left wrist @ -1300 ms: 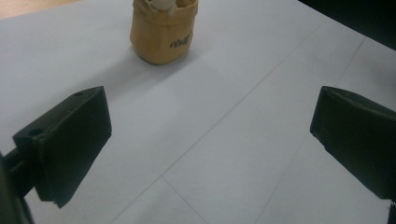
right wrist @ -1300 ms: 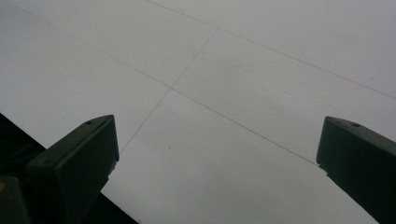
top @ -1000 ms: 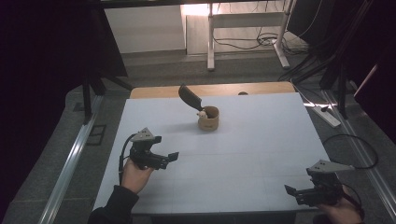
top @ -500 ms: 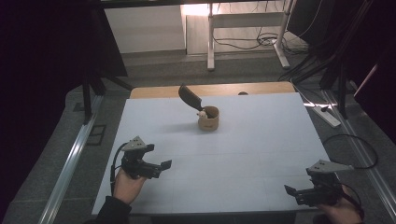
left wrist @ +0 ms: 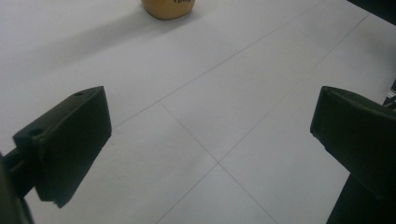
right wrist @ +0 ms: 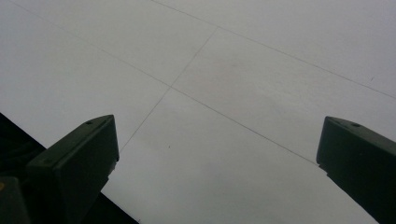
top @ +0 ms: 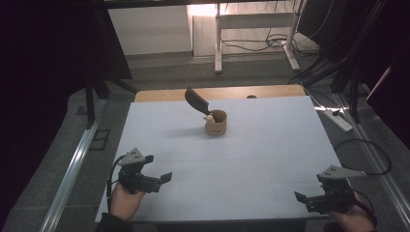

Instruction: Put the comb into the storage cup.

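A tan cup [top: 216, 123] stands near the far middle of the white table [top: 270, 145], with a black spatula [top: 197, 101] leaning out of it to the upper left. The cup's base [left wrist: 168, 8] shows at the top of the left gripper view. My left gripper [top: 159, 169] sits low at the front left corner, open, with nothing between its jaws. My right gripper [top: 300, 199] rests at the front right corner, also open and empty. In both gripper views the black jaws stand wide apart over bare white tabletop [right wrist: 233, 93].
A wooden strip [top: 222, 92] runs along the table's far edge. White desk legs [top: 218, 43] and cables lie on the floor beyond. A power strip [top: 336, 120] lies off the table's right side. A metal rail [top: 72, 169] runs along the left.
My left gripper has drawn back toward the front left corner of the table. The right gripper has barely moved.
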`<state>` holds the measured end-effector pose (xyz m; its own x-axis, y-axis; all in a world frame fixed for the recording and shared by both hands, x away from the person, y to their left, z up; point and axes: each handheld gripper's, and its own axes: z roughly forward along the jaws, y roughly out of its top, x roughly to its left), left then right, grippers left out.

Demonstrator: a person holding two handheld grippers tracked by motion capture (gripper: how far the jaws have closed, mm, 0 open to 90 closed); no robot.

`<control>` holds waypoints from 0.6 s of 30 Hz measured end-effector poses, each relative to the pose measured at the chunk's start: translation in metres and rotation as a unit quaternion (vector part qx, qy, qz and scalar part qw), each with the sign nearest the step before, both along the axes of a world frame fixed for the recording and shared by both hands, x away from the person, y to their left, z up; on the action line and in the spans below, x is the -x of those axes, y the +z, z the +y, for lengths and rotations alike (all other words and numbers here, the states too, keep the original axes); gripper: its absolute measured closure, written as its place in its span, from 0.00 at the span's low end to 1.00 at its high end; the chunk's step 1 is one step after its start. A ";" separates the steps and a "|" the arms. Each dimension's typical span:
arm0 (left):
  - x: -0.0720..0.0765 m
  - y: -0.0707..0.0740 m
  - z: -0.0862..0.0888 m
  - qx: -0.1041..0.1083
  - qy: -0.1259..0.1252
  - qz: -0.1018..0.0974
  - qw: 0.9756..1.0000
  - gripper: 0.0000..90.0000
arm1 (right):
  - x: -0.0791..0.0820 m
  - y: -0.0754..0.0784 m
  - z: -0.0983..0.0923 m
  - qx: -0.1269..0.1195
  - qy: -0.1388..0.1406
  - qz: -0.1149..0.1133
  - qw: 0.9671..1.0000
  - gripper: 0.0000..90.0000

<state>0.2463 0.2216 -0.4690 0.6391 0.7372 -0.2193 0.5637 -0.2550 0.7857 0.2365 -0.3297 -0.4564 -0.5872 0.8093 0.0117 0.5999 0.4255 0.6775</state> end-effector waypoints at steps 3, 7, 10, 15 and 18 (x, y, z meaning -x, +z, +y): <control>0.004 0.000 0.002 0.001 0.002 0.001 1.000 0.00 | 0.000 0.000 0.000 0.000 0.000 0.000 1.000 0.00; 0.010 0.000 0.005 0.000 0.005 0.001 1.000 0.00 | 0.000 0.000 0.000 0.001 -0.001 0.000 1.000 0.00; 0.014 -0.001 0.006 -0.001 0.009 0.003 1.000 0.00 | 0.000 0.000 0.000 0.002 0.000 0.000 1.000 0.00; 0.020 -0.002 0.010 -0.004 0.011 0.009 1.000 0.00 | 0.000 0.000 0.000 0.003 -0.001 0.000 1.000 0.00; 0.024 -0.004 0.010 -0.008 0.010 0.014 1.000 0.00 | 0.000 0.000 0.000 0.003 -0.001 0.000 1.000 0.00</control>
<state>0.2225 0.2320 -0.4731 0.6173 0.7538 -0.2251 0.5904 -0.2547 0.7659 0.2366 -0.3292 -0.4565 -0.5852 0.8109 0.0067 0.6010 0.4282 0.6748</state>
